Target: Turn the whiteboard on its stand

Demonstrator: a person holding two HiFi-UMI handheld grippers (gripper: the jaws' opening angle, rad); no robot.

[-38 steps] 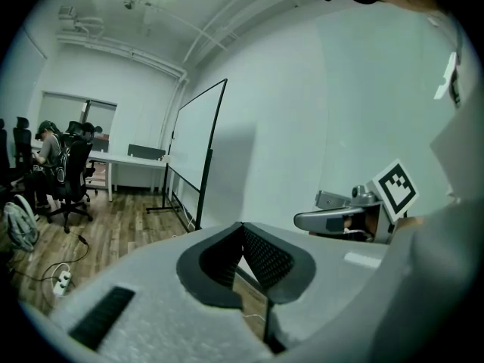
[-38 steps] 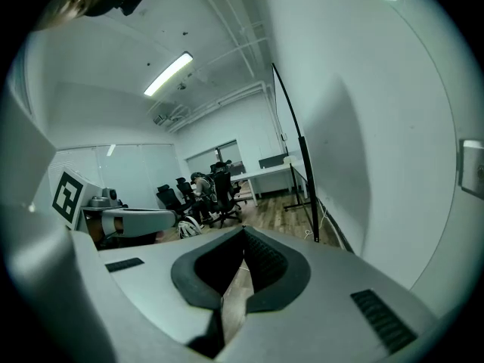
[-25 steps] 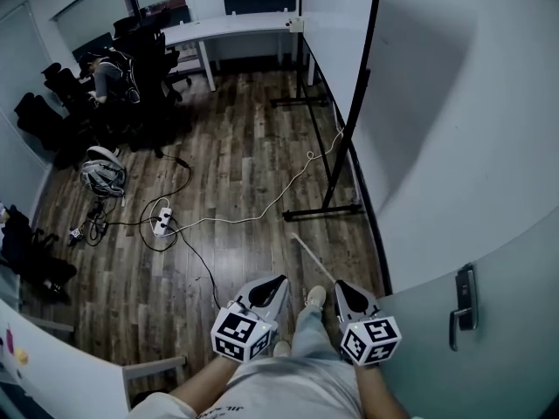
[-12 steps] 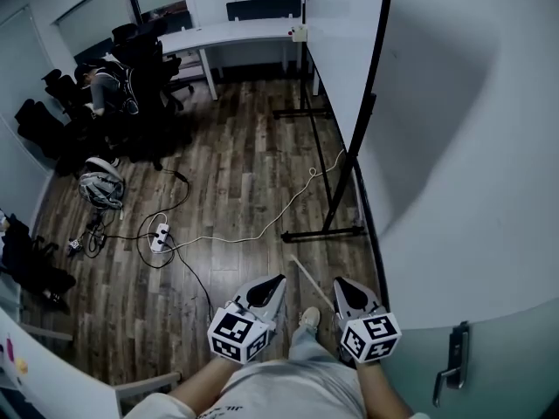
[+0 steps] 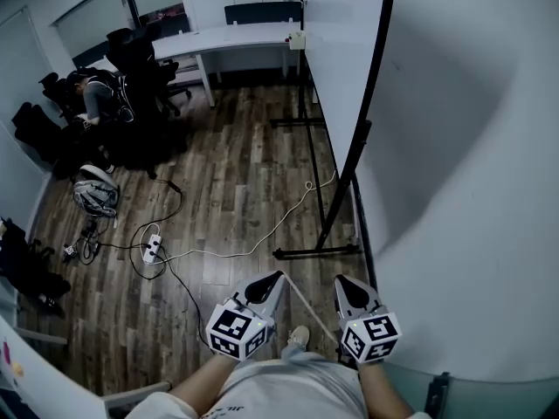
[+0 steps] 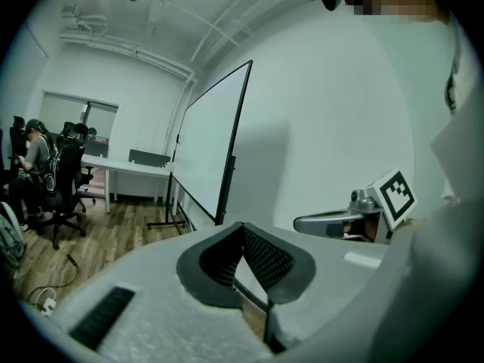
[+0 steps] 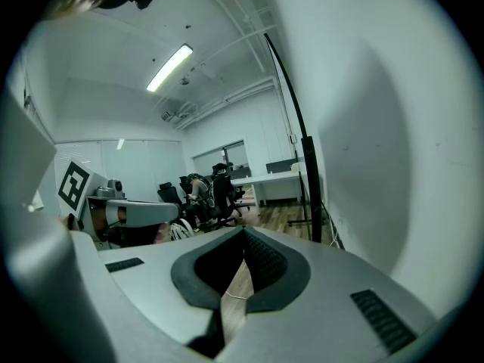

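The whiteboard (image 5: 336,51) stands on a black wheeled stand (image 5: 316,251) close to the right wall, ahead of me. Its black frame edge (image 5: 371,77) faces me. My left gripper (image 5: 272,278) and right gripper (image 5: 343,283) are held low in front of my body, short of the stand's near foot, both shut with nothing in them. In the left gripper view the whiteboard (image 6: 208,138) is ahead past the shut left gripper (image 6: 242,226), and the right gripper (image 6: 333,221) shows beside it. The right gripper view has the board's frame (image 7: 301,157) edge-on beyond the right gripper (image 7: 243,231).
A white cable (image 5: 271,225) and a power strip (image 5: 150,250) lie on the wood floor. A thin white stick (image 5: 310,308) lies by my feet. A desk (image 5: 231,33), office chairs (image 5: 144,55) and a seated person (image 5: 92,94) are at the far left. A door (image 5: 454,395) is at the lower right.
The view has moved forward: the stand's near foot is closer to the grippers, and the door handle has slid out at the lower right. Both grippers stay shut.
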